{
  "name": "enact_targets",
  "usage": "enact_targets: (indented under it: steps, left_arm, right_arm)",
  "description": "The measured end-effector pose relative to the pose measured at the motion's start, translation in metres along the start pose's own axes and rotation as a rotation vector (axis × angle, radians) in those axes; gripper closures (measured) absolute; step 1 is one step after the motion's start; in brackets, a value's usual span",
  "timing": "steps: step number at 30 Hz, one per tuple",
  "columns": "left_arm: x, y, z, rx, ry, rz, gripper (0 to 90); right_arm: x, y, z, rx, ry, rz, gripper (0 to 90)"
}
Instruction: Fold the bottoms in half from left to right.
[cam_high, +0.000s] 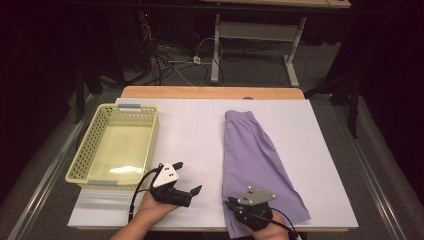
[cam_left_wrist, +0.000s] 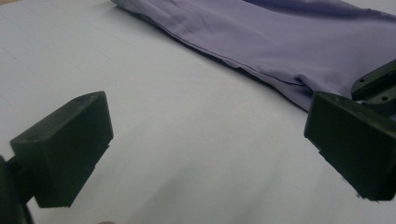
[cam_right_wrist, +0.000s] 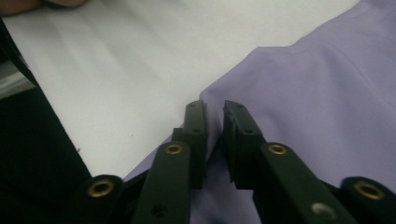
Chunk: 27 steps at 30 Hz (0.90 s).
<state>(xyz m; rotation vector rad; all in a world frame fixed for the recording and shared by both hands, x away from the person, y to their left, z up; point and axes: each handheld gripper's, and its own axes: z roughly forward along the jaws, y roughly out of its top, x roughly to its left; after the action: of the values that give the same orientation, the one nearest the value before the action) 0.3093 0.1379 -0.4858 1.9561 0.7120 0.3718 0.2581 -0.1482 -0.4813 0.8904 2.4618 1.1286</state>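
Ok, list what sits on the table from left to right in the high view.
Yellow basket → left gripper, open over the bare white table → right gripper, jaws nearly closed on the near edge of the purple shorts → purple shorts.

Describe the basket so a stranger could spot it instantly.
Start at the white table and look to its left edge. There sits the pale yellow plastic basket, rectangular with perforated walls and nothing inside, unlike the flat purple garment lying to its right.
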Motion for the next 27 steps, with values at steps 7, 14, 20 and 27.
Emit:
enact_targets:
  steps: [7, 14, 20, 27]
  left_arm:
    - [0.000, 0.003, 0.002, 0.028, -0.025, 0.009, 1.1]
    - [-0.030, 0.022, 0.018, 0.110, -0.103, 0.060, 19.3]
    - [-0.057, 0.032, 0.046, 0.178, -0.162, 0.140, 46.5]
    - [-0.064, 0.034, 0.061, 0.244, -0.144, 0.160, 77.5]
  right_arm:
    - [-0.010, -0.001, -0.011, -0.039, 0.002, 0.025, 90.0]
    - [-0.019, 0.000, -0.025, -0.090, 0.000, 0.055, 90.0]
    - [-0.025, 0.000, -0.034, -0.125, 0.000, 0.068, 90.0]
    - [-0.028, -0.001, -0.040, -0.141, -0.001, 0.071, 90.0]
